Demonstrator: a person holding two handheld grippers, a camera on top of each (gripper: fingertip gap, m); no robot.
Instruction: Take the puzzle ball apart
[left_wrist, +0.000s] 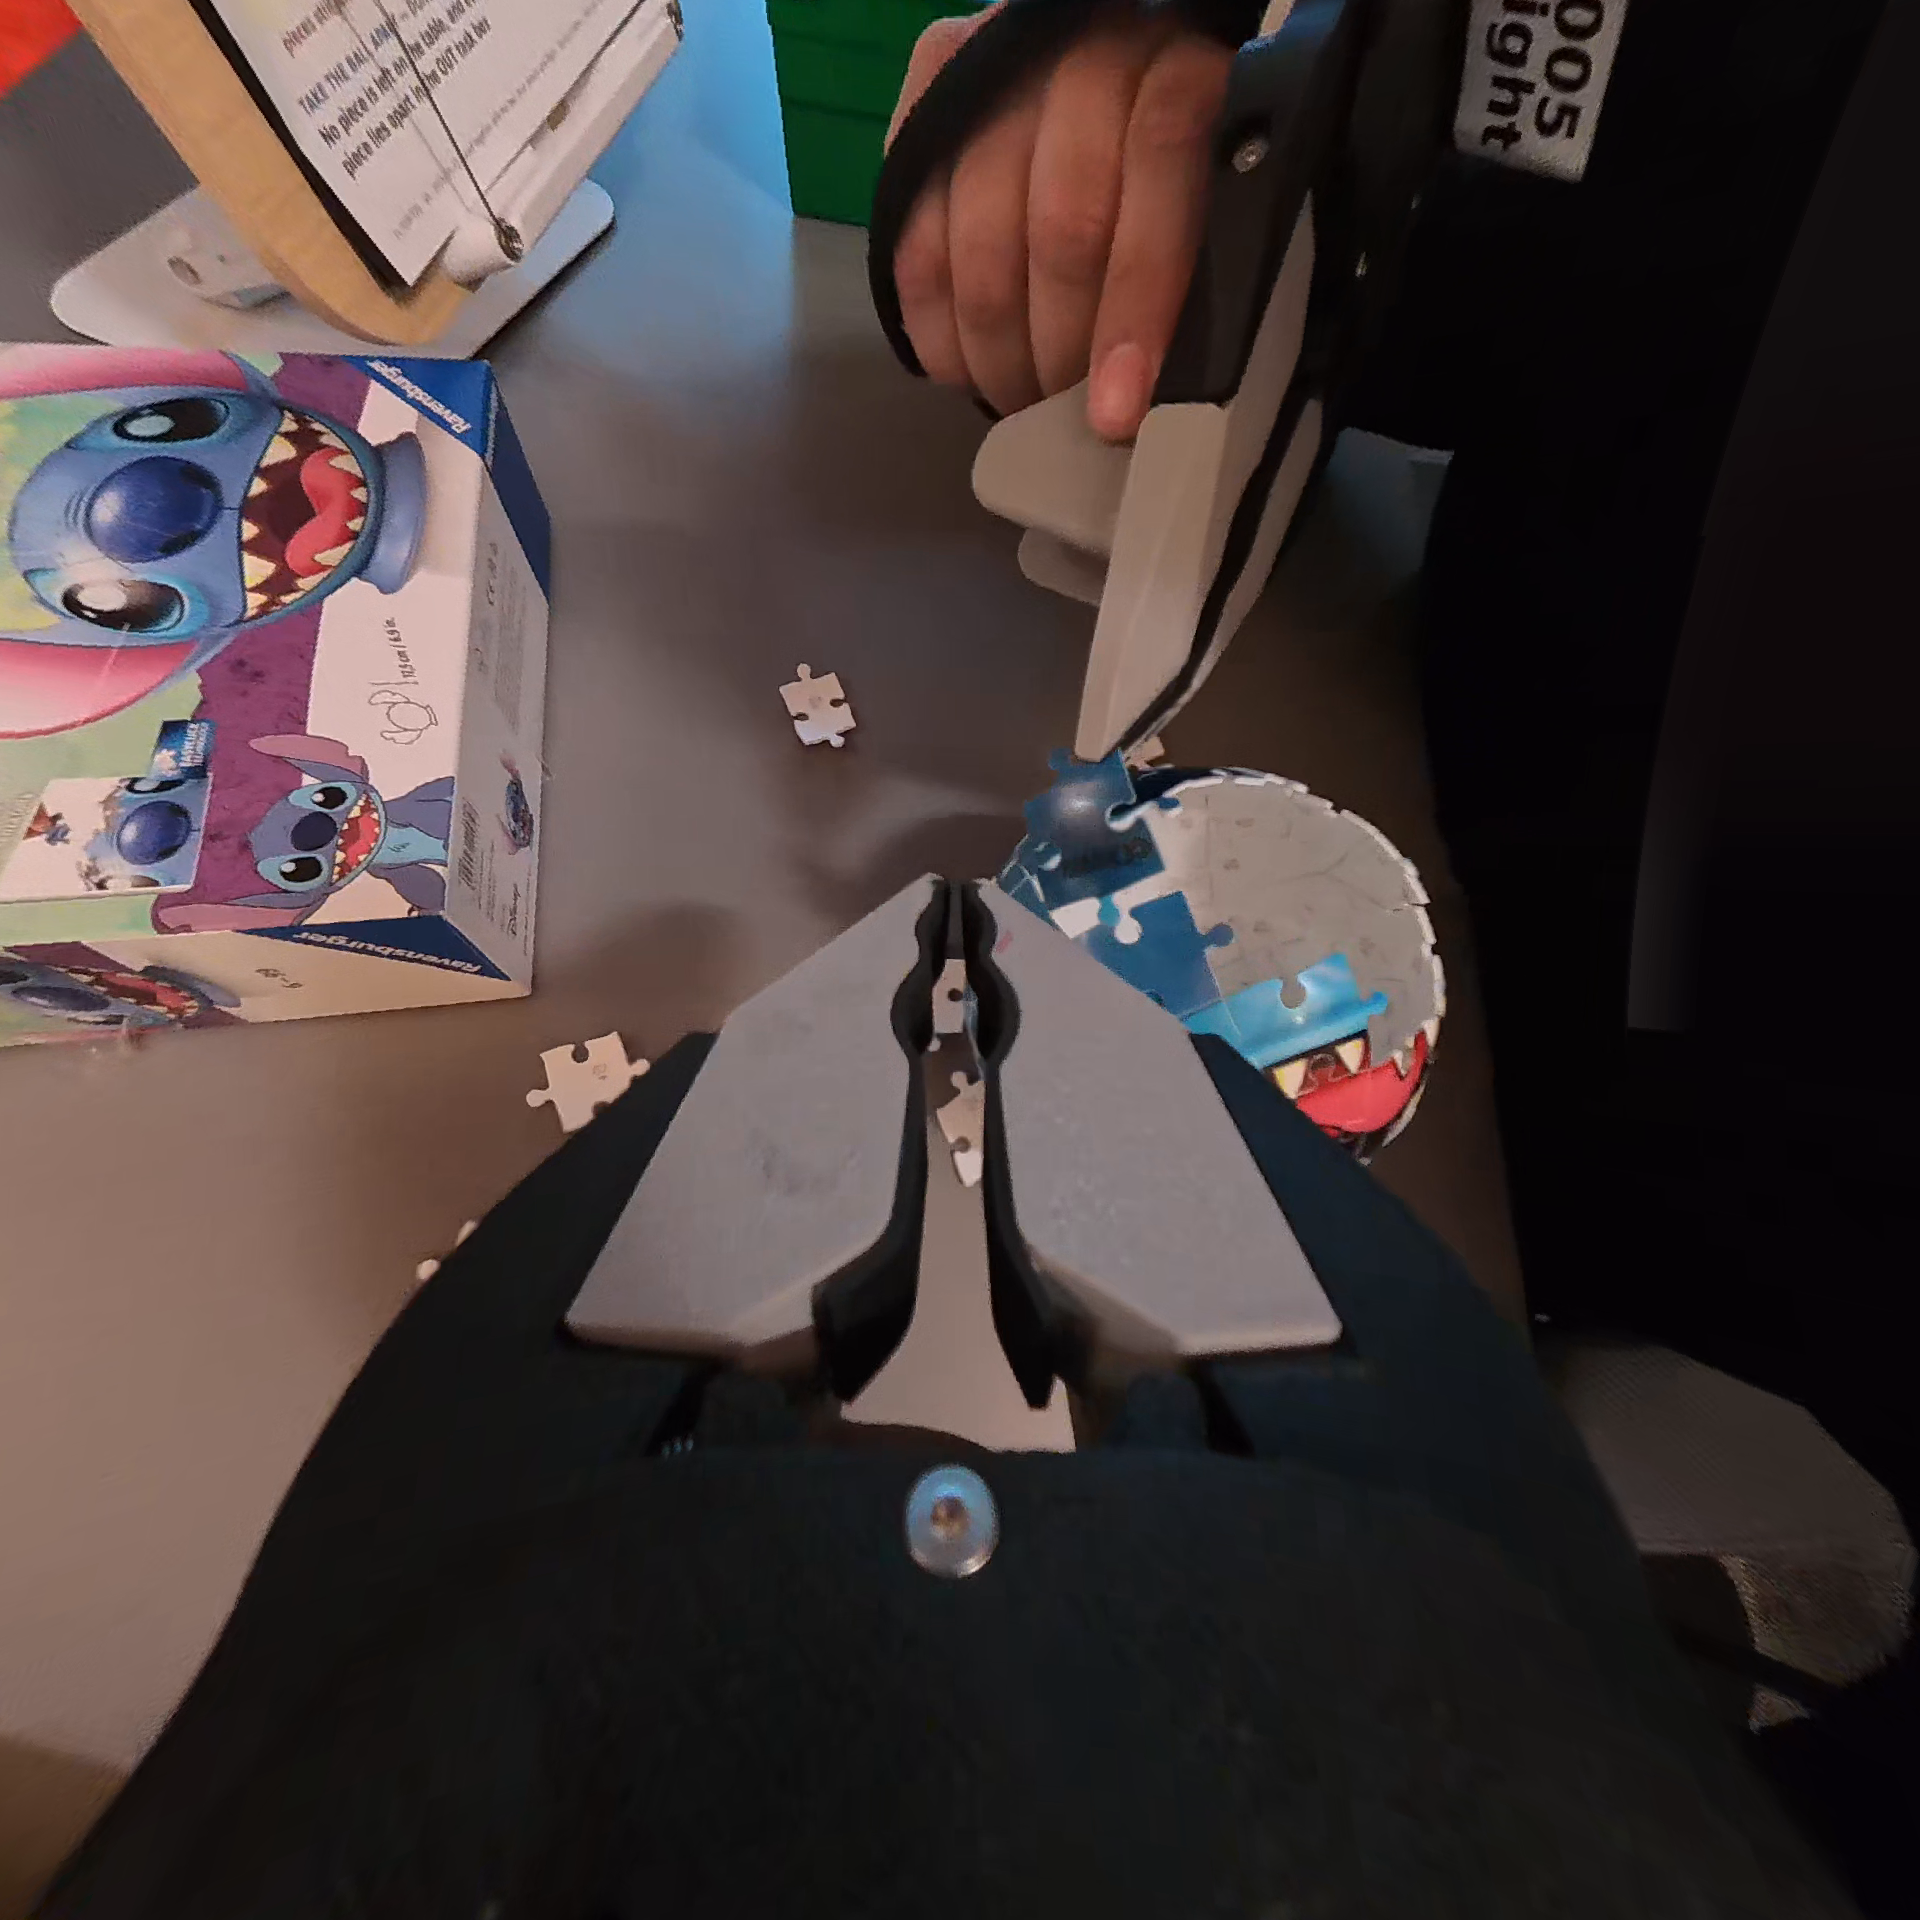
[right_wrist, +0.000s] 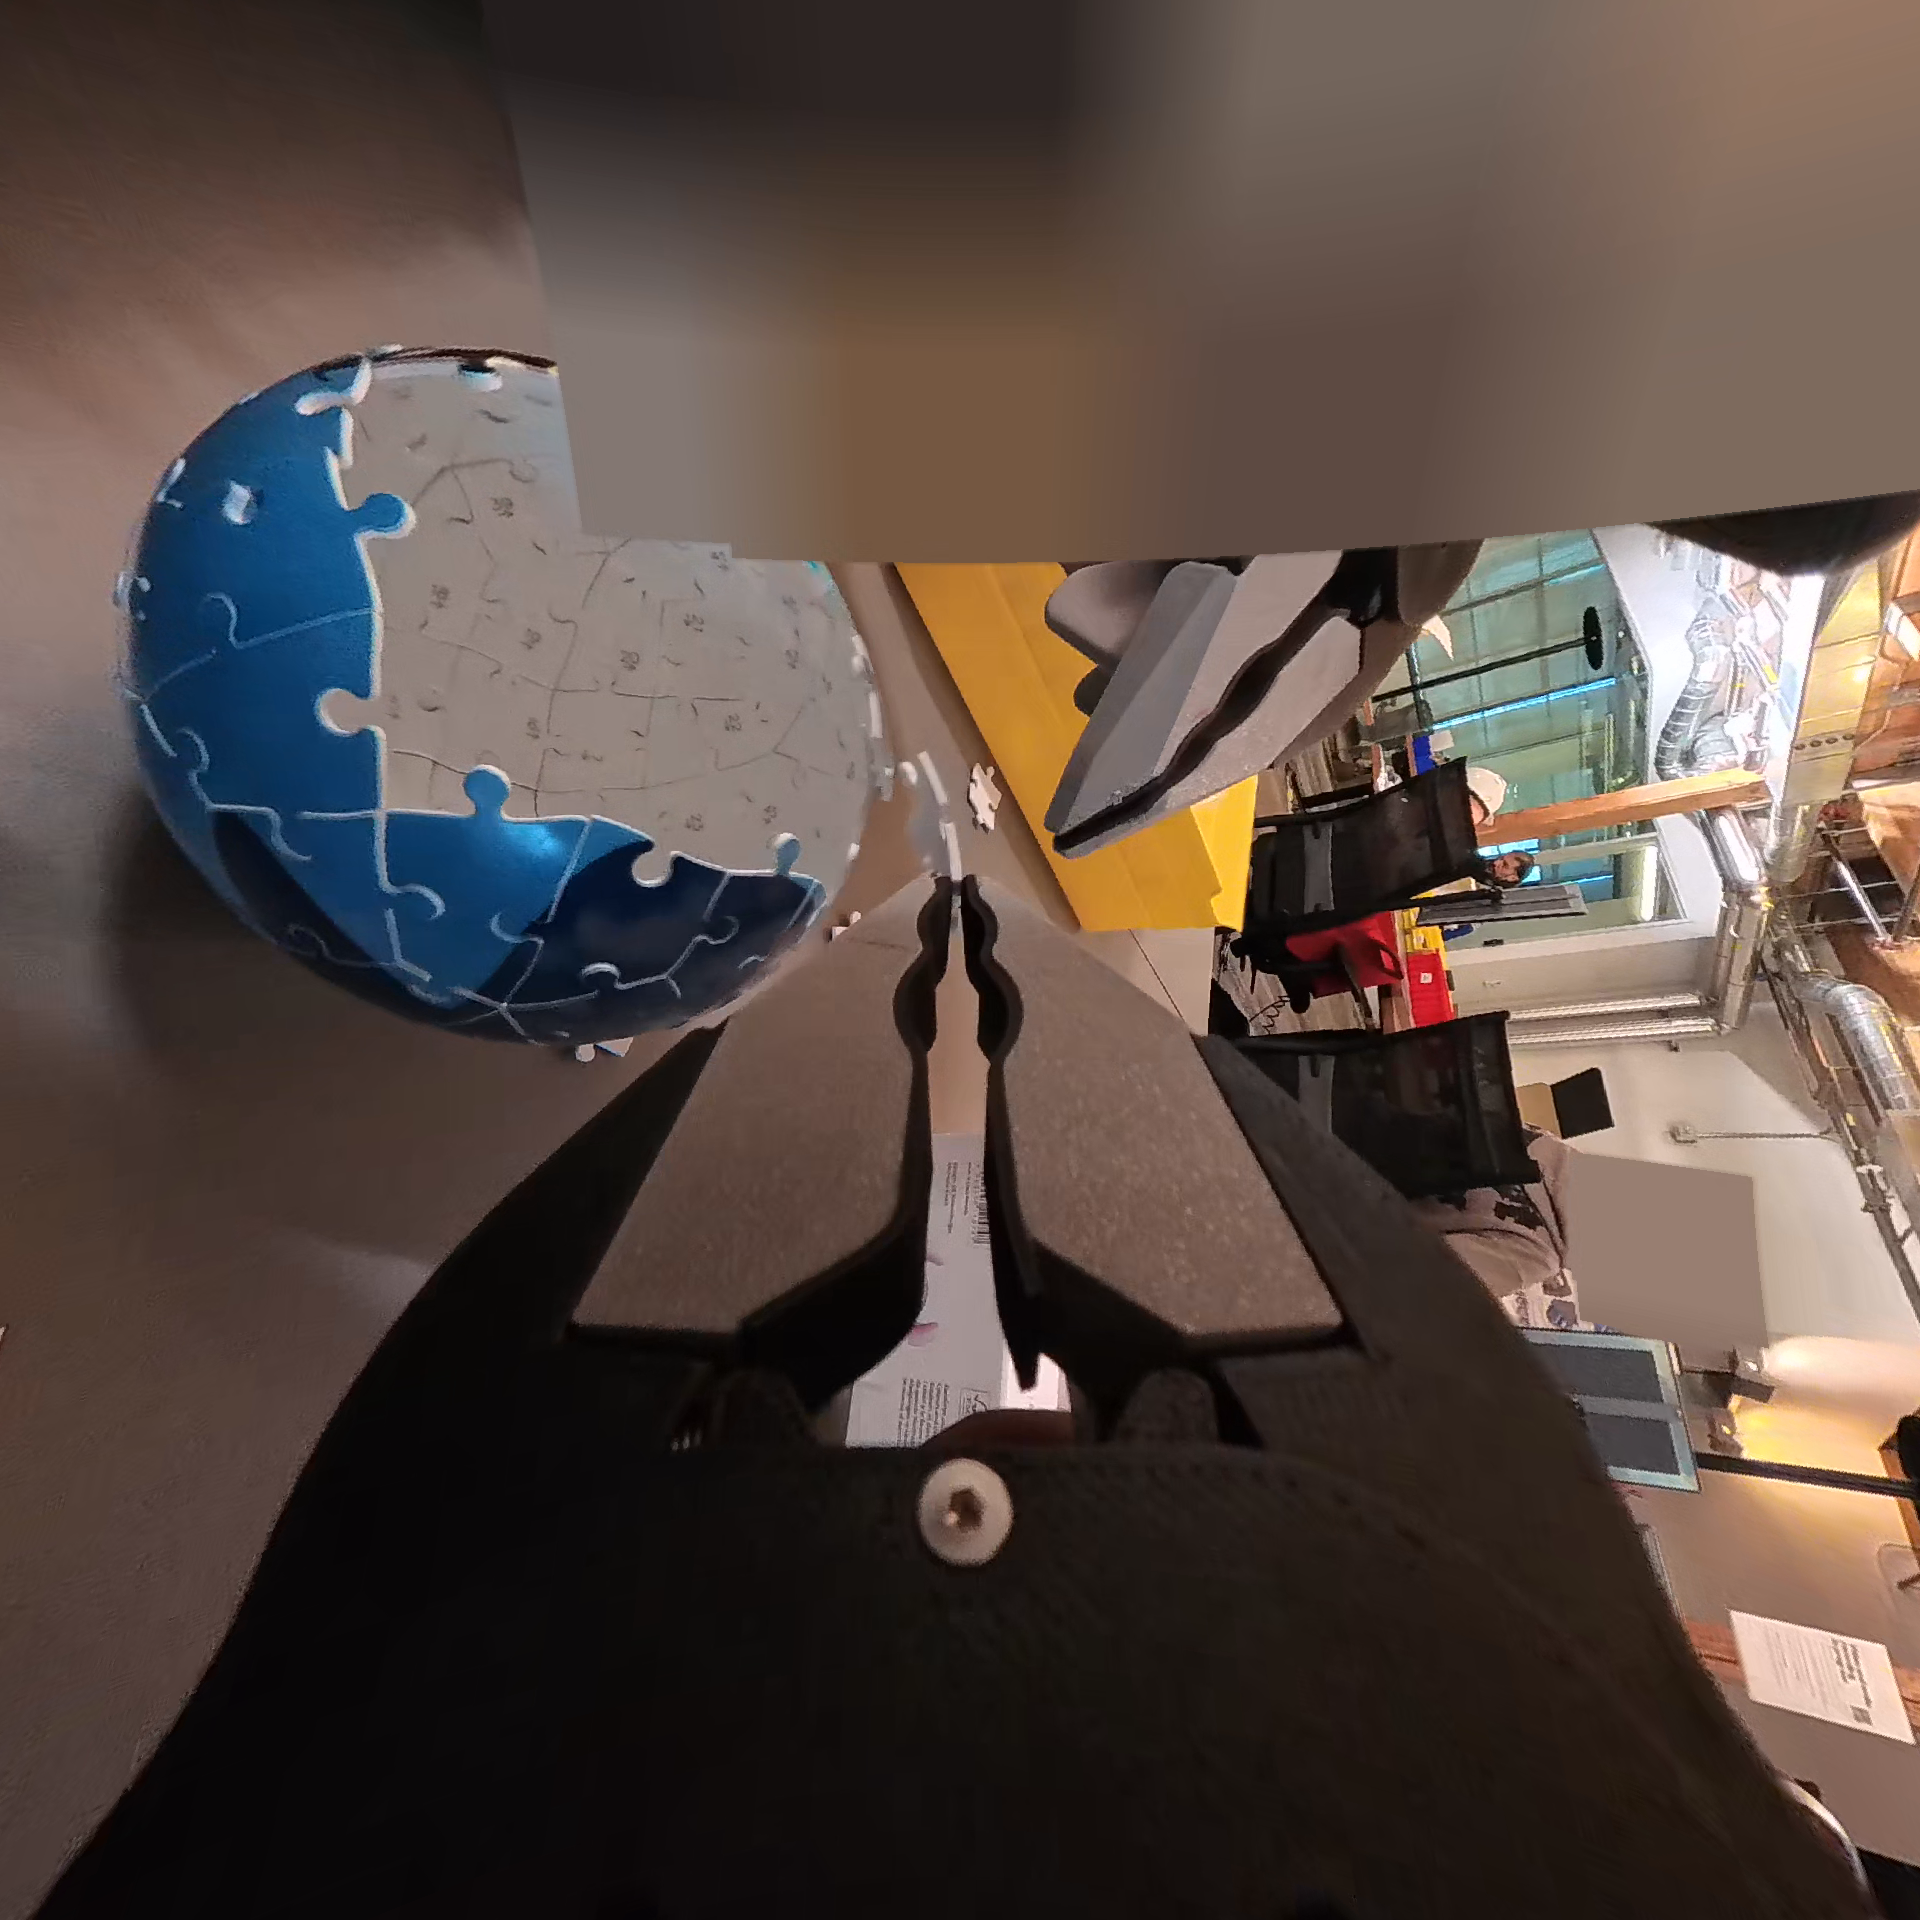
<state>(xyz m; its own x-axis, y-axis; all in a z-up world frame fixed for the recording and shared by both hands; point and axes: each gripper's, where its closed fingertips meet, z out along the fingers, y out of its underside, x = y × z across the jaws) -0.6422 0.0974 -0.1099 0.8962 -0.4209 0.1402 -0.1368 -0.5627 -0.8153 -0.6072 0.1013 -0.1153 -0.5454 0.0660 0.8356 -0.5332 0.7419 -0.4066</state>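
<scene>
Right gripper (left_wrist: 1107, 750) is closed on a dark-blue rim piece (left_wrist: 1081, 795) of the puzzle ball (left_wrist: 1299, 935), which rests near the bench's (left_wrist: 727, 499) right edge; your left gripper (left_wrist: 956, 891) is closed, apparently empty, just beside the ball. Treat the open shell as light, thin and easily crushed; grip single rim pieces. A blur patch hides part of the ball in the right wrist view, and its underside is unseen.

Open table (left_wrist: 665, 540) is left between the box (left_wrist: 312, 665) and the ball (left_wrist: 1268, 935), broken only by a loose piece (left_wrist: 819, 707). The left edge is blocked by the box, the far left corner by a stand (left_wrist: 343, 197). More pieces (left_wrist: 582, 1075) are scattered near the box's front.
</scene>
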